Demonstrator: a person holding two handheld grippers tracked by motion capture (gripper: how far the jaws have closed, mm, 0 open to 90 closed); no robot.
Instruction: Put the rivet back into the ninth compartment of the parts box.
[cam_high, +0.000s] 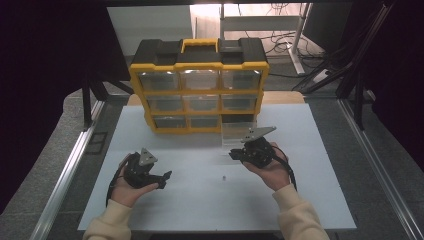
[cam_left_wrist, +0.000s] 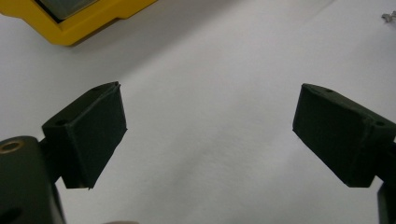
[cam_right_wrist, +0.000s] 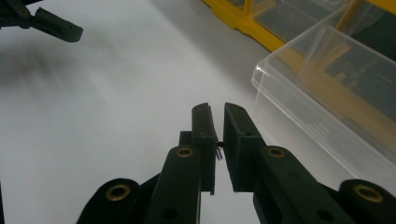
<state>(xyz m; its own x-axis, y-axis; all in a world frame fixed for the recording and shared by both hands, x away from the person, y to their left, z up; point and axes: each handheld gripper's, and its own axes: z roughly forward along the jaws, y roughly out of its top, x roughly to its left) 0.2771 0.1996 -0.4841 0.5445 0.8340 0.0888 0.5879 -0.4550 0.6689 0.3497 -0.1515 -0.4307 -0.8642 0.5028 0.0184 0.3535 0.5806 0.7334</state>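
Observation:
My right gripper (cam_high: 235, 154) is held above the white table, just in front of a clear plastic drawer (cam_high: 235, 132) pulled out of the yellow and black organizer (cam_high: 200, 85). Its jaws are nearly together in the right gripper view (cam_right_wrist: 217, 114), pinching a tiny dark screw (cam_right_wrist: 218, 153). The clear drawer (cam_right_wrist: 327, 93) lies close to its right there. My left gripper (cam_high: 164, 179) rests low at the table's left, jaws wide apart (cam_left_wrist: 210, 135) with bare table between them. Another small screw (cam_high: 223, 177) lies on the table between the two hands.
The organizer stands at the back of the white table top (cam_high: 200, 200), with several clear drawers in its yellow frame; its corner (cam_left_wrist: 70, 23) lies just beyond the left gripper. The loose screw (cam_left_wrist: 387, 17) sits at the upper right there. Metal rails (cam_high: 70, 165) flank the table.

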